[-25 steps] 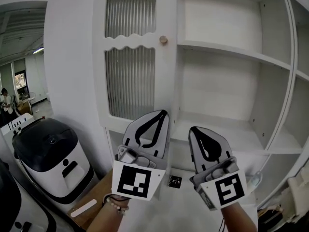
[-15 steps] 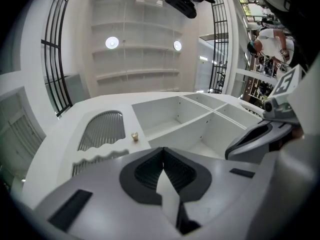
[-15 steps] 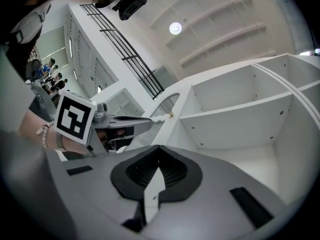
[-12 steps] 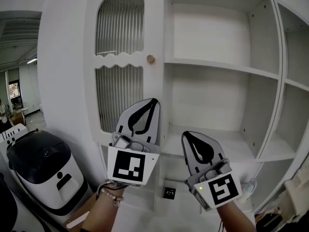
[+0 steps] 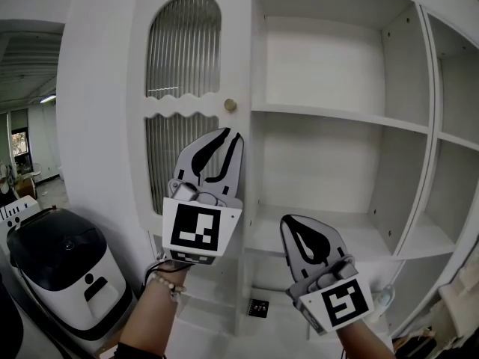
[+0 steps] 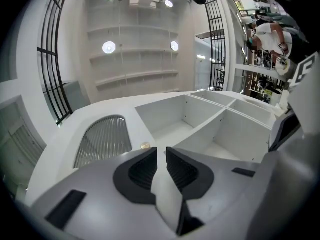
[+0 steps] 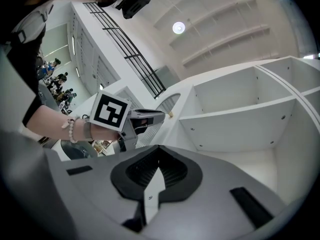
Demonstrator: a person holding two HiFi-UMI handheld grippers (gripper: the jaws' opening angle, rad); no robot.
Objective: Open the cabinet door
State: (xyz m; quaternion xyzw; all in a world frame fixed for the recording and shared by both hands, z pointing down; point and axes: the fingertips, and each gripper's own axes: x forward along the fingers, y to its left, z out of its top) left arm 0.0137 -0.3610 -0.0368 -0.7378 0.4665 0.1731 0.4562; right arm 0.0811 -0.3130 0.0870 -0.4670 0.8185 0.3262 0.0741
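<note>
The white cabinet door (image 5: pixel 191 88) with ribbed glass panels fills the cabinet's left part, and it carries a small round knob (image 5: pixel 230 105) on its right edge. My left gripper (image 5: pixel 232 134) is raised just below that knob, apart from it. Its jaws are opening, with a narrow gap and nothing between them. In the left gripper view the knob (image 6: pixel 145 145) sits just beyond the left gripper (image 6: pixel 161 151), slightly to the left. My right gripper (image 5: pixel 300 221) hangs lower, in front of the open shelves, shut and empty. The right gripper (image 7: pixel 159 147) looks toward the knob (image 7: pixel 170 114).
Open white shelves (image 5: pixel 340 118) take up the cabinet's right side, with no door over them. A white and black appliance (image 5: pixel 60 264) stands on the floor at lower left. A small black tag (image 5: pixel 257 307) lies low inside the cabinet.
My left gripper has risen toward the knob and its jaws have parted slightly. The right gripper has barely shifted. More of the cabinet's top is in view.
</note>
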